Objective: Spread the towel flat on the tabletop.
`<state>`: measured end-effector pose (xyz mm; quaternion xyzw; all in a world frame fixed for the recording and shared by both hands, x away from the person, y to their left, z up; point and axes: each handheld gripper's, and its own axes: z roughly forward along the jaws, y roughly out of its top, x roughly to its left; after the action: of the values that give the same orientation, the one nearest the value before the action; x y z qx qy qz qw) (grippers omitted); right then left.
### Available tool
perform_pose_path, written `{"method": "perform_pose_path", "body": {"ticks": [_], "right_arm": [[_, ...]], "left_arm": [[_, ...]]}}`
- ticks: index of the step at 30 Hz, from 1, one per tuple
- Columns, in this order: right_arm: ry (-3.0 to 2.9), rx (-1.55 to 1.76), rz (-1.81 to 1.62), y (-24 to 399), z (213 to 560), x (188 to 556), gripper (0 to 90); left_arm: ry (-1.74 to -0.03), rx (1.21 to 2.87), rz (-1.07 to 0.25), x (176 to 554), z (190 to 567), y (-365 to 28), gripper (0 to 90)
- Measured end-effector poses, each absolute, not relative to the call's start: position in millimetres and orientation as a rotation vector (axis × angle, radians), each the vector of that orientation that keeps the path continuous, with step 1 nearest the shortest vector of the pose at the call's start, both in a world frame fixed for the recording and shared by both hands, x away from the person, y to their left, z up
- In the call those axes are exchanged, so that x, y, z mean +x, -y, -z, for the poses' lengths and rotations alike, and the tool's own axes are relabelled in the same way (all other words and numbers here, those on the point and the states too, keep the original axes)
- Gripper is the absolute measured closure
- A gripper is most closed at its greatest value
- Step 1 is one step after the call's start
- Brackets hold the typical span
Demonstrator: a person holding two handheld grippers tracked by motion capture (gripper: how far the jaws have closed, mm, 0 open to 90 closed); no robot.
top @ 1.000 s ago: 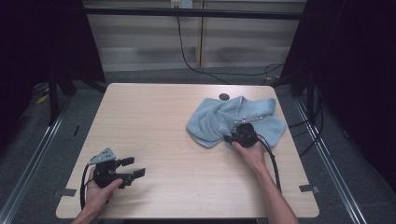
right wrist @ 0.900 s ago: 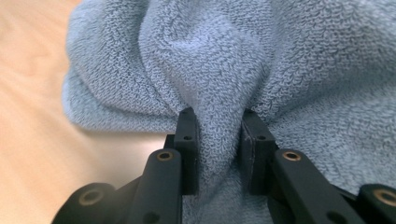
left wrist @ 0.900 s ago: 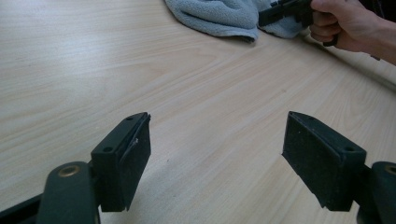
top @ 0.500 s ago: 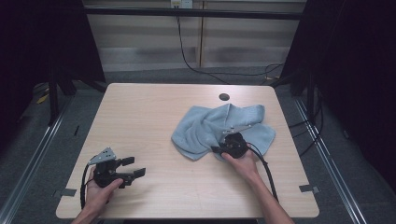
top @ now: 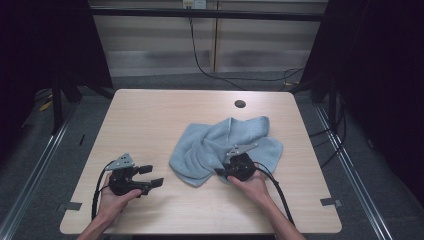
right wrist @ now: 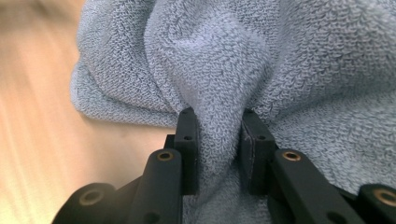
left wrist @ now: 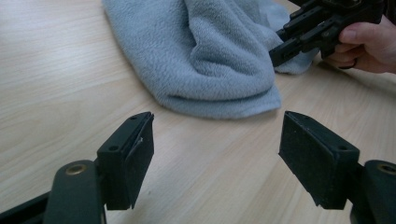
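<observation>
One light blue towel [top: 225,147] lay crumpled on the right half of the wooden table [top: 150,120], bunched into thick folds, its rounded near edge toward the table's middle and its far corner reaching toward the back right. In the right gripper view the same towel [right wrist: 243,60] rose in a fat ridge of terry cloth, and a fold of it was squeezed between the two black jaws, the pads pressing into the cloth from both sides. That was the right gripper [top: 231,169], one of two on the table, held in the person's right hand [top: 250,186] at the towel's near edge, with a grey plate on top and a cable trailing back along the forearm. From the left gripper view the right gripper [left wrist: 285,49] showed at the upper right, its tip against the towel [left wrist: 210,51], whose folded lower edge lay flat on the wood. The left gripper [top: 150,176] sat well apart from the towel, near the front left of the table, held in the left hand [top: 115,197]; its two jaws stood wide apart with bare table between them and nothing in their grasp. One small dark round hole [top: 240,104] marked the tabletop beyond the towel, near the back edge.
</observation>
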<state>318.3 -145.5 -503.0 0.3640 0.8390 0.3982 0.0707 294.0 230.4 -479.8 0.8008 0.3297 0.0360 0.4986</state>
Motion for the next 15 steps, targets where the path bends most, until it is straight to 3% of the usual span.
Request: {"method": "perform_pose_path", "body": {"ticks": [15], "right_arm": [[-2.645,0.939,-1.248,118.2,501.8,274.6,72.0]], "left_arm": [[-0.724,1.963,-0.11,291.9,465.6,-213.0,30.8]]}}
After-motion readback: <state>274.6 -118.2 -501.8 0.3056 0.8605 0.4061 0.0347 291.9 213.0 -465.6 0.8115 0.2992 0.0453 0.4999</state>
